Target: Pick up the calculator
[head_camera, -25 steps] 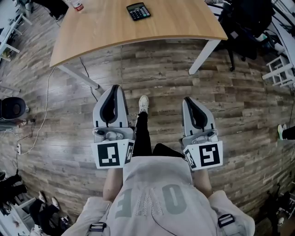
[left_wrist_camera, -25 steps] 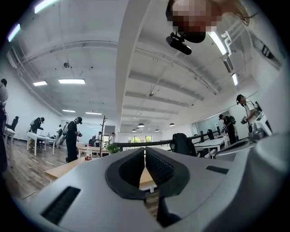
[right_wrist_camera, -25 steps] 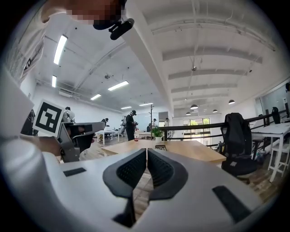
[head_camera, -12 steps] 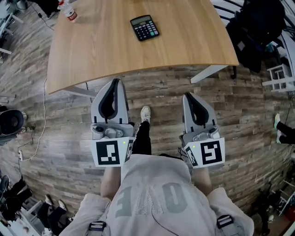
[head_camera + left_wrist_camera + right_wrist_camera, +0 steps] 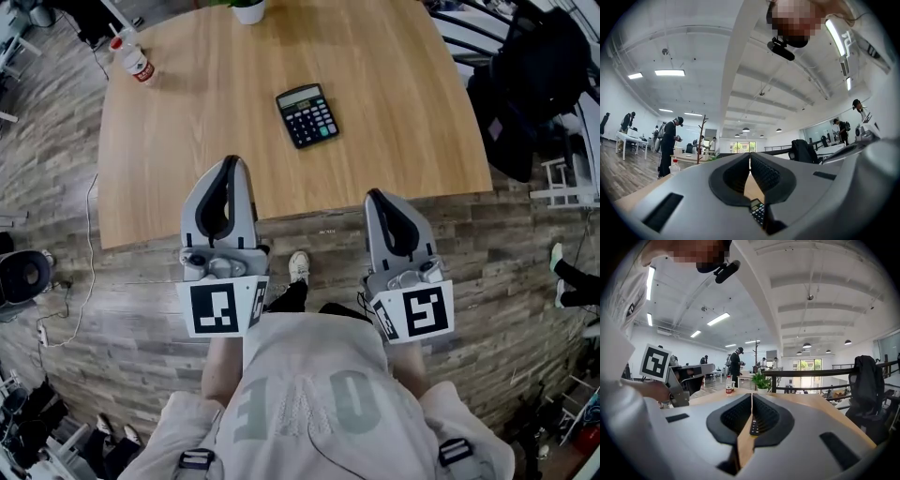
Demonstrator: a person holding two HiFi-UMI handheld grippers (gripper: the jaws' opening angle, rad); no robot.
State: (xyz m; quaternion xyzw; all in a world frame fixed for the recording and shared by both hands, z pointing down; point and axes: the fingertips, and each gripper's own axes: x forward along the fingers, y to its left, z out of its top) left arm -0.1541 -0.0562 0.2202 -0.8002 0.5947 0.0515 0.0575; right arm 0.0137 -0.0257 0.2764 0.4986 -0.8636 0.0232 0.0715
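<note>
At lower centre, left gripper [image 5: 229, 165] and right gripper [image 5: 374, 197] are held over the near edge of the counter [image 5: 178, 159], jaws together, empty. Farther up lies the calculator [image 5: 307, 115], untouched: approach is judged under way; jaws must be opened next.

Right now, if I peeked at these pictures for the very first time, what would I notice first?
The black calculator jumps out first, lying alone near the middle of the big wooden table. Next come the two grey tools low in the head view, the left gripper and the right gripper, both shut and empty, pointing toward the table. A small bottle stands at the table's far left corner.
</note>
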